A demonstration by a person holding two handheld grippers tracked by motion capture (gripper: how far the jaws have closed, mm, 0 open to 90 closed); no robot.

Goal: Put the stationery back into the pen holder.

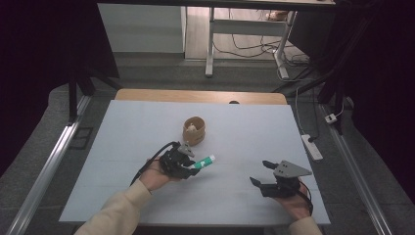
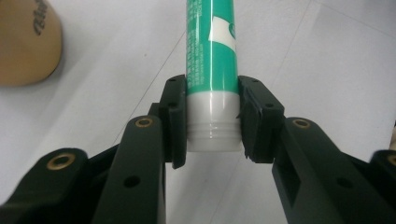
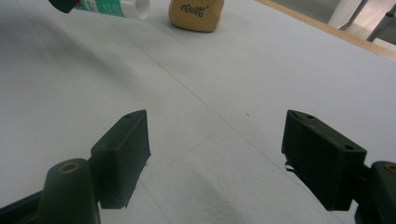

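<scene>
My left gripper (image 1: 195, 166) clamps the green-and-white tube (image 1: 204, 162) above the pale desk (image 1: 244, 132); my right gripper (image 1: 262, 172) gapes empty; cables litter the floor (image 1: 254, 49) beyond.

This looks like a lab or test room set up for recording, not a home; a wide white sheet-covered work table (image 1: 147, 132) with a bare wooden far edge stands in the middle, almost bare itself; dark curtains (image 1: 44, 49) hang to either side of that table, closing it off; straight aluminium rails (image 1: 46, 171) run along the grey carpet on both sides of it; beyond its far edge stand the grey metal legs of an office desk (image 1: 210, 44), with loose black cables (image 1: 249, 49) trailing over the floor beneath; to the table's right lies a white power strip (image 1: 311, 147).
</scene>
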